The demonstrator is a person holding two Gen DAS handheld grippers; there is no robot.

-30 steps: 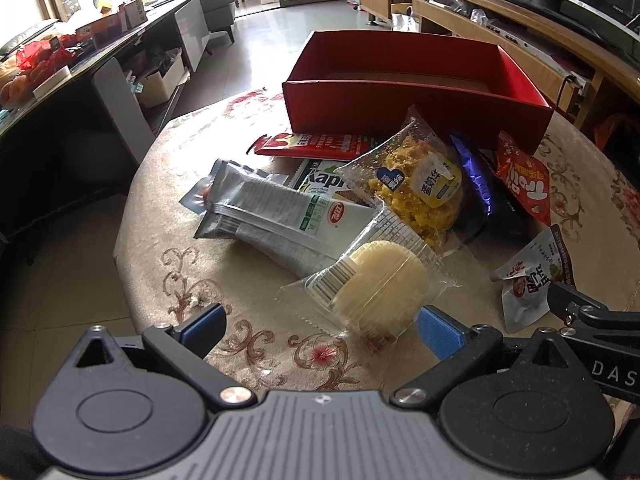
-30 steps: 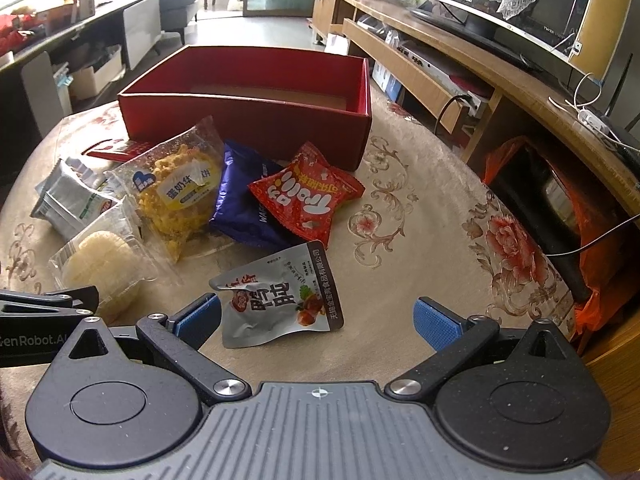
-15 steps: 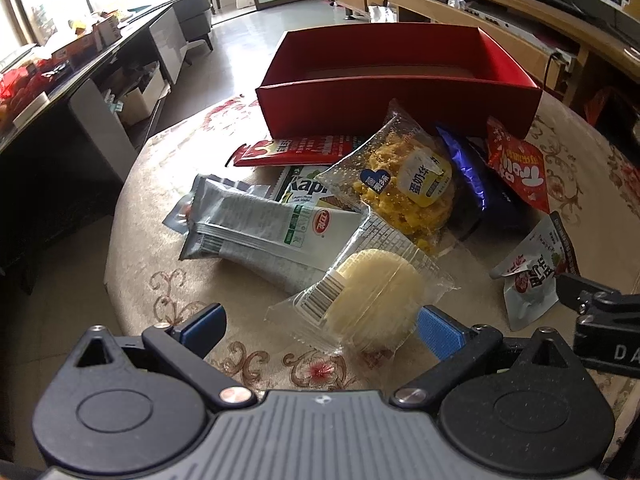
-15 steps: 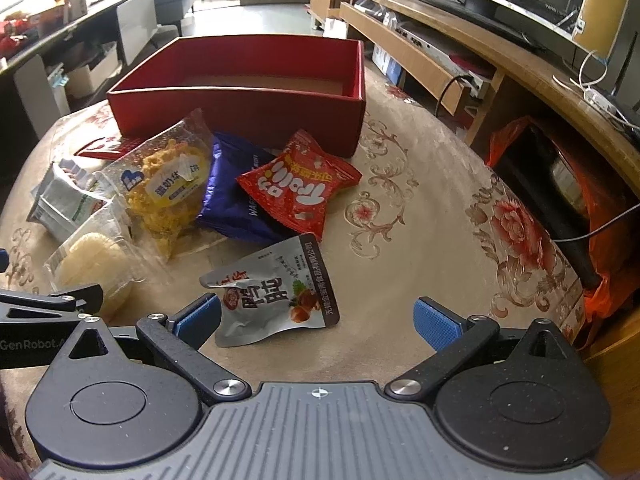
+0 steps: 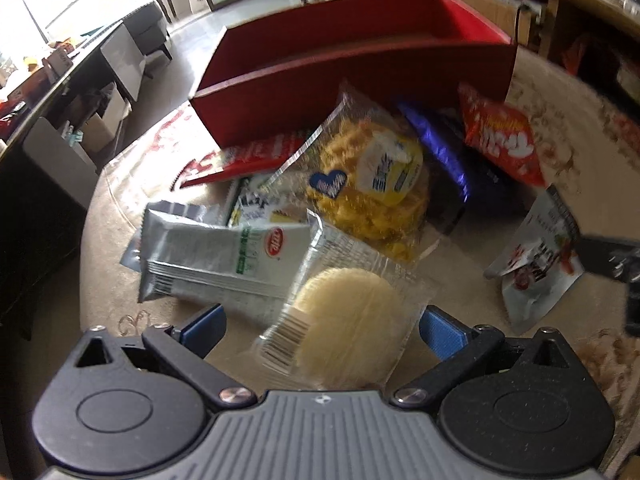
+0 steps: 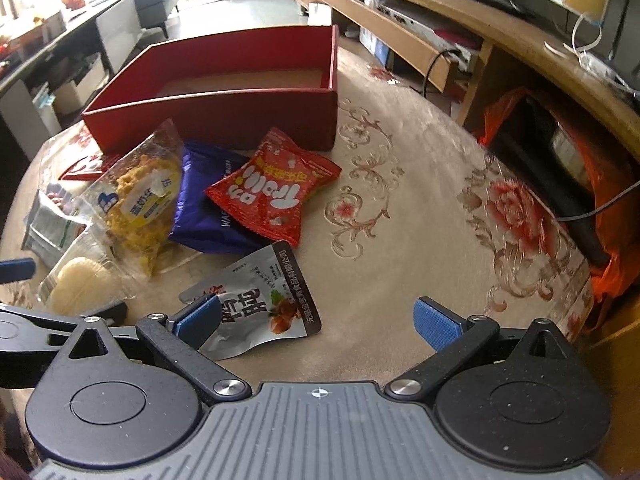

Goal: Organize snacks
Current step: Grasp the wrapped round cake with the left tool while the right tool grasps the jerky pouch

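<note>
Two grippers: both over the near edge of the round table (image 6: 420,216), each with its jaws spread wide and nothing pinched.
Left gripper (image 5: 322,326): hovering at the pale round cake (image 5: 348,320) in its clear wrapper; the packet lies between the blue pads (image 5: 202,326) but neither pad is seen touching it.
Right gripper (image 6: 316,322): low over the silver pouch (image 6: 260,300); the left pad overlaps the pouch's corner in view, and the right pad stands over bare cloth.
Surface: a beige cloth with scrolled embroidery and red flowers, covering the whole table.
Red box (image 6: 224,92): at the far side of the table, open-topped, its brown floor bare as far as the right wrist view shows.
Snack pile: heaped just in front of the box; a clear bag of yellow crisps (image 5: 372,184), a purple packet (image 6: 204,204) under it, a red Trolli bag (image 6: 272,196) lying on the purple one, and a silver-white cracker pack (image 5: 224,264) to the left.
Flat red wrapper (image 5: 244,156): tucked against the box's front wall.
Room, right side: a long wooden TV bench (image 6: 436,20) with cables, and an orange plastic bag (image 6: 592,184) beside the table.
Room, left side: a dark counter (image 5: 52,92) with clutter on top, bright window light behind, and a tiled floor (image 6: 256,12) running to a glass door.
View quality: the left wrist picture is smeared by motion, so the small print on the wrappers there probably cannot be read.
</note>
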